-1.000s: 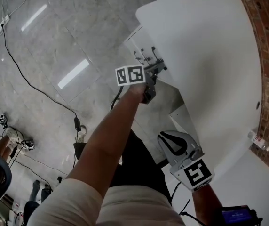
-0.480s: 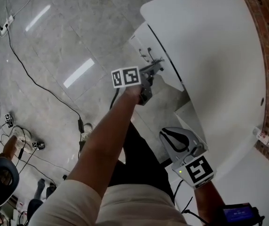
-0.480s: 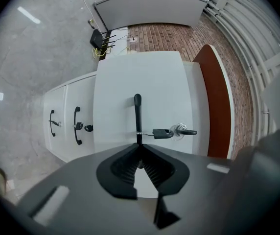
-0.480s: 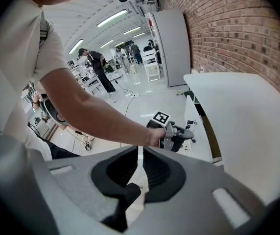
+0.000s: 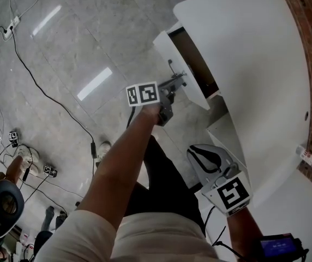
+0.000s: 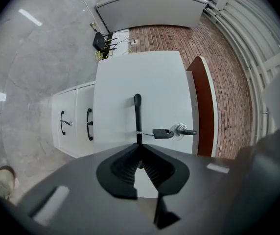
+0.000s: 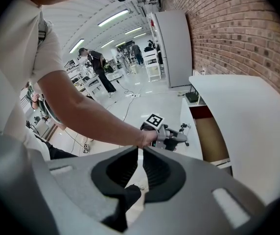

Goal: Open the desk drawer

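Note:
The white desk (image 5: 254,64) has its top drawer (image 5: 173,53) pulled partly out, and the brown inside (image 5: 197,64) shows. My left gripper (image 5: 178,81) is shut on the drawer's black bar handle (image 6: 137,112), which runs between the pads. A key on a ring (image 6: 172,131) sticks in the drawer's lock beside the handle. My right gripper (image 5: 206,158) hangs lower, near the desk's edge, pointing steeply down with its jaws together and nothing in them. The right gripper view shows the left gripper (image 7: 181,137) at the drawer front.
Two lower drawers with black handles (image 6: 88,124) sit under the open one. Cables (image 5: 47,97) trail over the glossy floor at the left. A brick wall (image 5: 309,48) stands behind the desk. A small dark device (image 5: 279,248) is at the bottom right.
The drawer has slid out from the desk with the left gripper on its handle, and its brown inside has come into view. The right gripper shifted only slightly.

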`<move>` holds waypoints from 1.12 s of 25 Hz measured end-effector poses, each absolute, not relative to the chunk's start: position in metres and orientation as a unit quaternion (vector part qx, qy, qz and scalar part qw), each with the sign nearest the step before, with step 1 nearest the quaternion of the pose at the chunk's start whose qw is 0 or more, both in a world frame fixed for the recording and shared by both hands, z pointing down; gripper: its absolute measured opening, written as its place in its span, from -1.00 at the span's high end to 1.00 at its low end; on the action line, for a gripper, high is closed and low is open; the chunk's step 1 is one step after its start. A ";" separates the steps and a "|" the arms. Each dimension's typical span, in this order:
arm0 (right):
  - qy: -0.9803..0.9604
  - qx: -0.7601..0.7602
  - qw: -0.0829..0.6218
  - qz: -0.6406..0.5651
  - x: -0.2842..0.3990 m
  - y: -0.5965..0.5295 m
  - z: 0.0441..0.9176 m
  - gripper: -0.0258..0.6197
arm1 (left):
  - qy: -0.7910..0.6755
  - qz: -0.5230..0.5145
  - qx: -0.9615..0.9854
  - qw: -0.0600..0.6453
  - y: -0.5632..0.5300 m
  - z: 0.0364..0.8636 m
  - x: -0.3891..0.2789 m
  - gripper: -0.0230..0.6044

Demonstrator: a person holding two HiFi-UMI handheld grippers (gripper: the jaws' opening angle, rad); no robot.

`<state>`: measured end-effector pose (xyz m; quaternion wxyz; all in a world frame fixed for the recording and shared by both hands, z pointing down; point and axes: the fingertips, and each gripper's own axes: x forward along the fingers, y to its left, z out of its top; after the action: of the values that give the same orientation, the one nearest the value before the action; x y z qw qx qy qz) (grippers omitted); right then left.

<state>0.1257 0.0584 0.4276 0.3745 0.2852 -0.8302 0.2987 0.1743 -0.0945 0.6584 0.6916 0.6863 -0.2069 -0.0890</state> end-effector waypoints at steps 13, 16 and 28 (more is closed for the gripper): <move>-0.830 0.284 0.374 0.301 0.104 0.065 0.426 0.82 | -0.203 -0.086 0.687 0.693 -0.085 0.660 0.159 0.84; -0.830 0.283 0.373 0.303 0.100 0.065 0.426 0.82 | -0.206 -0.087 0.684 0.695 -0.085 0.661 0.159 0.83; -0.832 0.286 0.368 0.302 0.089 0.064 0.424 0.82 | -0.193 -0.052 0.699 0.687 -0.065 0.660 0.142 0.63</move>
<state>0.0887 0.0642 0.4240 0.3676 0.2864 -0.8317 0.3018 0.1422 -0.0647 0.6600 0.6868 0.6988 -0.1933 -0.0518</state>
